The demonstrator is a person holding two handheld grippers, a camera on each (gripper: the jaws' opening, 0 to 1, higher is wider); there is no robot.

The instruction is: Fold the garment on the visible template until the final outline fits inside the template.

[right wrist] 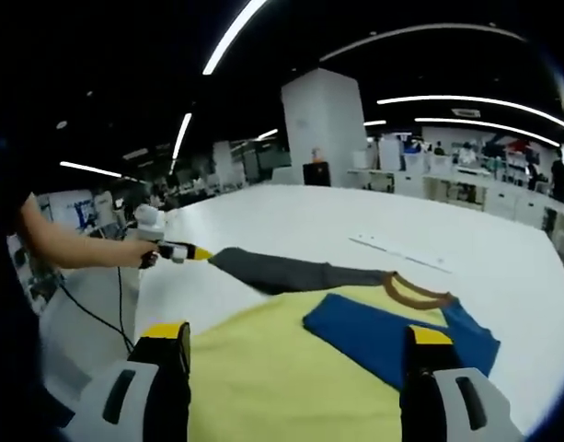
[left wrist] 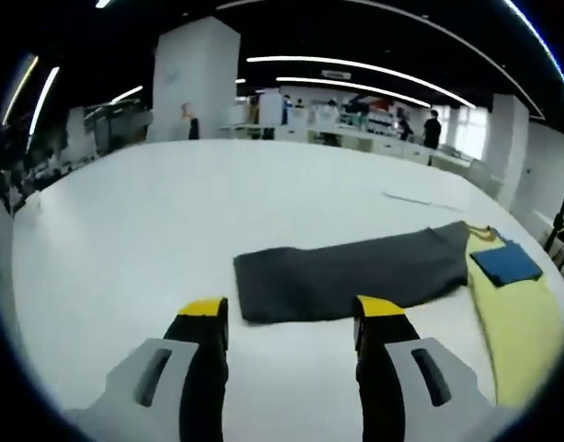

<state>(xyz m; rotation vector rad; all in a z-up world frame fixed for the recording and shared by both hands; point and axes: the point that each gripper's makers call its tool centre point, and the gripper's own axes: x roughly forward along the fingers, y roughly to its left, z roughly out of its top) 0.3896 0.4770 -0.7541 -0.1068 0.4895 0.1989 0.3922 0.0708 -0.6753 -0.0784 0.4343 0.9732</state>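
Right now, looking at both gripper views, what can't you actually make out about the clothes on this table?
- Yellow garment: cut off by the bottom edge and the right gripper in the right gripper view.
- Grey garment: its near edge runs behind the left gripper in the left gripper view.
- Blue piece: partly behind a jaw; what it is, unclear.
- Template: no outline discernible.

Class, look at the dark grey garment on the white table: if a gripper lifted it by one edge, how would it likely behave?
The dark grey garment lies flat and thin, so it would probably droop, not stay stiff. It looks light for its spread. On the smooth white table it may slide when pushed.
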